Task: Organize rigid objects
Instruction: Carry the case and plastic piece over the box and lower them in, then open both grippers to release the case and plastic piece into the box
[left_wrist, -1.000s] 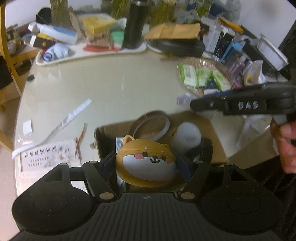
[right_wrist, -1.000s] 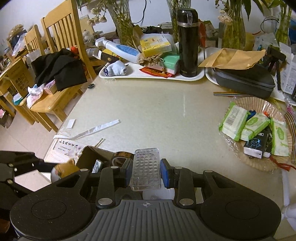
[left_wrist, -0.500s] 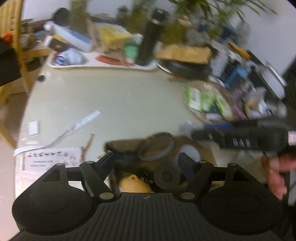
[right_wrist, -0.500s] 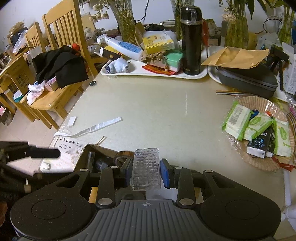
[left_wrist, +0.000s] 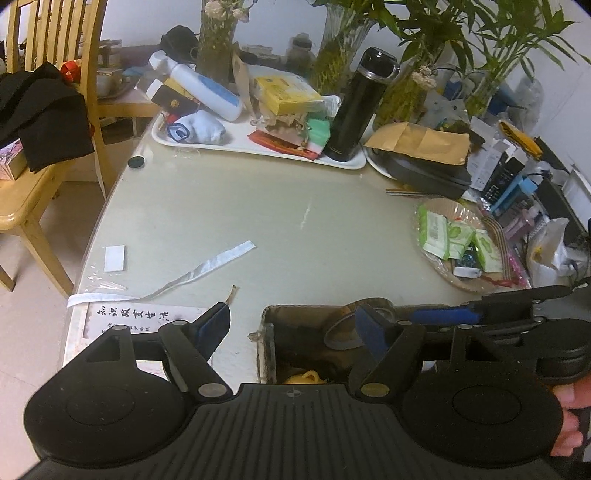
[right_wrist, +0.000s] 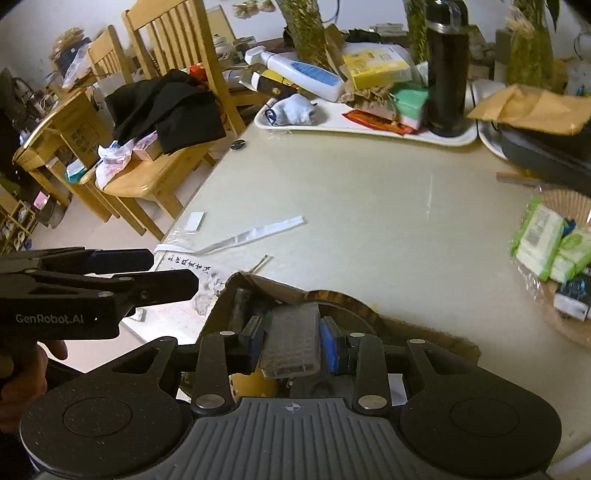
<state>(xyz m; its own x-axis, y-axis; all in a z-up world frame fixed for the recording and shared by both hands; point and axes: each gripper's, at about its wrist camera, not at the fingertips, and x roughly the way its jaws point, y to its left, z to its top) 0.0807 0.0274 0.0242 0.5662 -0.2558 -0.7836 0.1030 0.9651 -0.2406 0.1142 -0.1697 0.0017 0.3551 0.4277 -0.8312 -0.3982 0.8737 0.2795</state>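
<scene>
My left gripper (left_wrist: 293, 328) stood wide open and empty, its blue pads spread over the near edge of the cardboard box (left_wrist: 295, 317). Down inside the box, just under my left wrist camera, I could see a sliver of the yellow-brown case (left_wrist: 301, 377), so I judged that piece was already stowed. A roll of tape (right_wrist: 347, 301) also lay in the box.

My right gripper (right_wrist: 290, 345) was closed on the clear ribbed plastic box (right_wrist: 291, 339), holding it upright over the cardboard box opening; I could not tell whether it touched anything below. I judged the task partly done: one item in, this one about to be lowered and let go. What else was meant to go in, I could not tell, since the desk held a great deal.

The desk (left_wrist: 295, 206) had a pale, glossy top, rounded at the near left edge. On it lay a white paper strip (left_wrist: 207, 267), a small white card (left_wrist: 115, 258) and a printed sheet (left_wrist: 129, 321). At the far side a white tray (left_wrist: 258, 147) carried a black flask (left_wrist: 354, 107), a yellow carton (left_wrist: 284, 94) and a white bottle (left_wrist: 201, 88). To the right, a shallow basket (left_wrist: 439, 266) held green packets. Vases of plants (left_wrist: 340, 48) stood against the pale wall, and wooden chairs (right_wrist: 162, 122) draped with dark cloth stood to the left.
</scene>
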